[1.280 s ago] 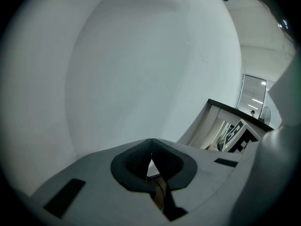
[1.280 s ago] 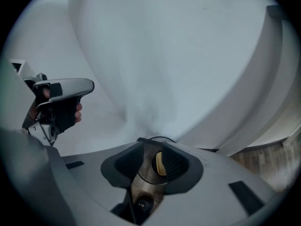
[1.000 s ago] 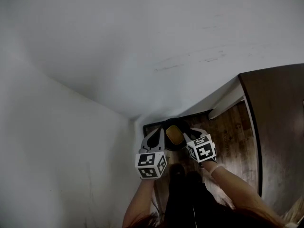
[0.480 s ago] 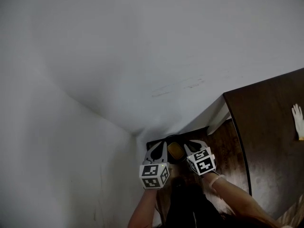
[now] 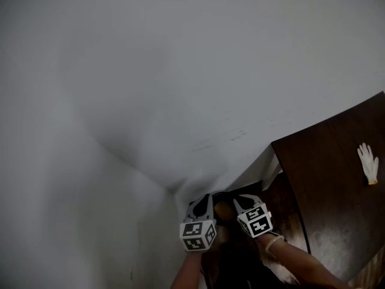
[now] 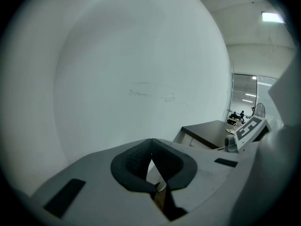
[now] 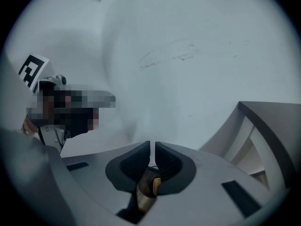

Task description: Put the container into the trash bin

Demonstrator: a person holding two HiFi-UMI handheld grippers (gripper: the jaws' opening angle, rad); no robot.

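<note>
Shrinking in the head view since a second ago, the black trash bin (image 5: 220,195) now sits low in the wall corner. More of the dark table (image 5: 337,221) has come into view, with a white glove (image 5: 367,163) lying on it. The yellowish container (image 5: 224,210) lies inside the bin, below and between the two grippers. The left gripper (image 5: 203,202) has its fingertips pressed together on nothing. The right gripper (image 5: 242,202) is closing, with a thin slit left between its pads and nothing in it. Only the head view shows the glove. The left gripper view alone shows a lit room (image 6: 244,102) beyond the table.
</note>
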